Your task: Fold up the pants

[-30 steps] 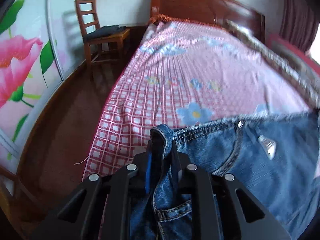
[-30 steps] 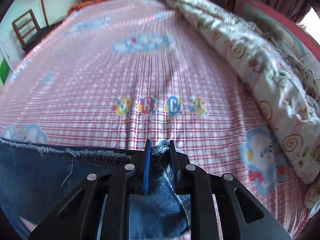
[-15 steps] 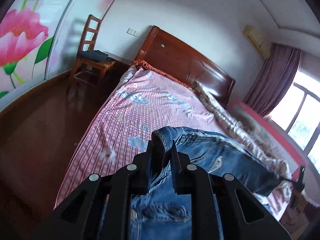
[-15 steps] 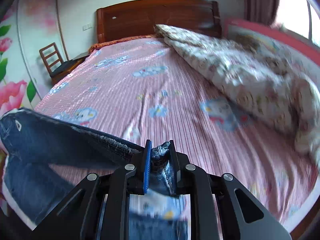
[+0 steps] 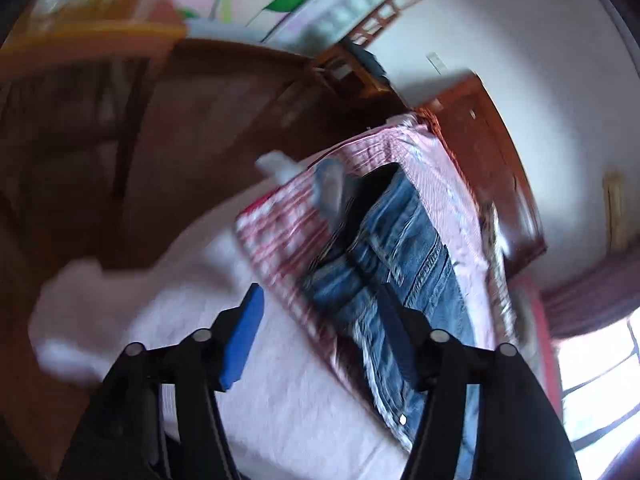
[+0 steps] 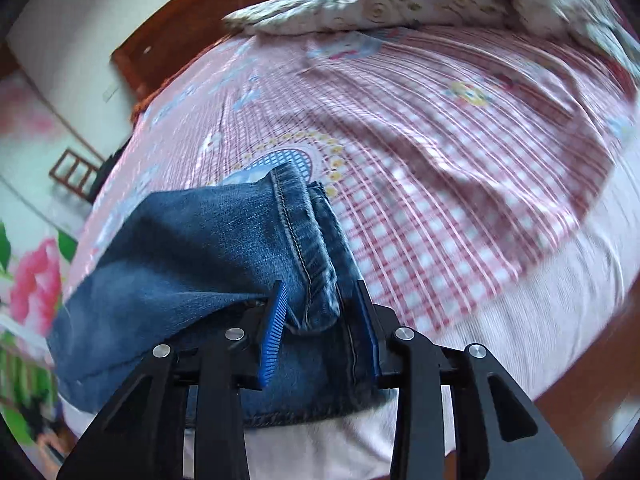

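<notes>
Jeans just laid on the bed; grips letting go.
Left gripper released; right gripper parted around the hem, next regrasp for another fold.

1. Daylight pours in from the window, blown out white at the left wrist view's lower right
2. That view is heavily motion-smeared: floor, chair and bed edge streak
3. Right wrist view is sharper on the jeans, softer towards the bent, dark-rimmed edges
</notes>
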{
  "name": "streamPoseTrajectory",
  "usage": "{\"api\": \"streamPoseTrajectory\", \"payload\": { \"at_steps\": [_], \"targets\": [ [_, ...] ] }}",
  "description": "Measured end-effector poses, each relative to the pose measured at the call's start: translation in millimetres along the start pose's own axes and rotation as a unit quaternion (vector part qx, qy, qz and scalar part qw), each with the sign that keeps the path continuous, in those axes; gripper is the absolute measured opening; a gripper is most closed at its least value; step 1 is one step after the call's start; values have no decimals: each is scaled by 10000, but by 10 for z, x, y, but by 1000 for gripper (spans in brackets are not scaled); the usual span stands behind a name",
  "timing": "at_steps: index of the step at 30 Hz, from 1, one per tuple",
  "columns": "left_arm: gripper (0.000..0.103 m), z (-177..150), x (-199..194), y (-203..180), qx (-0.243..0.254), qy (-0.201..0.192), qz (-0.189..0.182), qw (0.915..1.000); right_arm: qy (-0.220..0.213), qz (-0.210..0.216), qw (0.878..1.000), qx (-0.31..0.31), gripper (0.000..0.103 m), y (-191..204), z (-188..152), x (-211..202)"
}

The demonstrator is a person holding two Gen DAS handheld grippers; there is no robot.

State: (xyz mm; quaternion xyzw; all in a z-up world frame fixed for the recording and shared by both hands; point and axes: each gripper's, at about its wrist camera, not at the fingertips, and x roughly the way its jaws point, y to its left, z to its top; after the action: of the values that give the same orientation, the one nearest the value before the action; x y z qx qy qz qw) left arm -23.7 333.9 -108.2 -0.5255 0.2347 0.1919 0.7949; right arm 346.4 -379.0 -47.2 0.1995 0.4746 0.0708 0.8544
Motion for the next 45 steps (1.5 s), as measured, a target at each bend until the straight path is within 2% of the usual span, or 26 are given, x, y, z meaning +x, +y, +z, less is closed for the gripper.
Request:
{"api": "streamPoseTrajectory", "payload": {
  "at_steps": [2,3,5,7,10,15,18,19,20,23,24,25,26,27,28,30,32,34,37,40,42,45],
  "targets": [
    [64,-87,6,-83,-33,87,-150,9998,-86,413,9980,465,36,-23,-87,-117],
    [72,-101,42,-164,-17,163,-248,9996,-108,585,9961,657,40,-19,-125,-158],
    [81,-126,139,-311,-48,227,-548,9982,-140,938,9913,908,41,42,-226,-232],
    [89,-106,242,-406,-152,282,-791,9963,-52,1070,9901,911,41,171,-302,-277],
    [90,-54,415,-453,-694,404,-1174,9898,88,1281,9882,839,41,348,-463,-307],
    [90,-73,663,-607,-1007,484,-961,9891,216,1421,9854,910,41,470,-580,-258],
    [90,-27,838,-677,-1101,517,-525,9912,316,1416,9859,837,41,550,-616,-203],
    [91,-2,899,-698,-1231,496,-477,9900,321,1478,9849,839,41,560,-627,-199],
    [97,27,955,-728,-1305,418,-477,9894,330,1517,9843,838,41,571,-637,-197],
    [99,-8,1026,-820,-1423,215,-268,9892,343,1575,9834,832,41,568,-667,-189],
    [94,-37,1023,-827,-1543,96,-269,9876,352,1595,9829,847,41,555,-680,-182],
    [84,-62,1015,-798,-1679,14,-226,9855,373,1613,9825,854,41,540,-711,-185],
    [47,-73,1035,-789,-1759,33,-212,9842,398,1606,9824,866,41,514,-743,-192],
    [19,-84,1069,-769,-1766,124,-267,9838,404,1602,9822,890,41,483,-764,-201],
    [15,-84,1092,-763,-1742,170,-231,9843,409,1607,9818,925,41,453,-785,-210],
    [7,-49,1099,-779,-1653,211,-184,9858,428,1578,9817,980,41,376,-834,-241],
    [7,-6,1032,-825,-1543,214,-137,9877,411,1531,9818,1046,41,291,-849,-268],
    [6,62,985,-875,-1369,151,-245,9902,347,1556,9800,1188,41,209,-847,-310],
    [6,187,1006,-935,-1167,97,-325,9926,127,1781,9681,1759,41,7,-775,-348],
    [5,209,997,-951,-1166,108,-375,9924,-73,2158,9448,2466,41,-148,-622,-312],
    [6,218,991,-980,-1109,110,-400,9930,-103,2258,9338,2775,70,-187,-531,-253],
    [6,264,1002,-997,-1087,121,-406,9932,-56,2352,9207,3116,70,-186,-423,-92]
  ]
}}
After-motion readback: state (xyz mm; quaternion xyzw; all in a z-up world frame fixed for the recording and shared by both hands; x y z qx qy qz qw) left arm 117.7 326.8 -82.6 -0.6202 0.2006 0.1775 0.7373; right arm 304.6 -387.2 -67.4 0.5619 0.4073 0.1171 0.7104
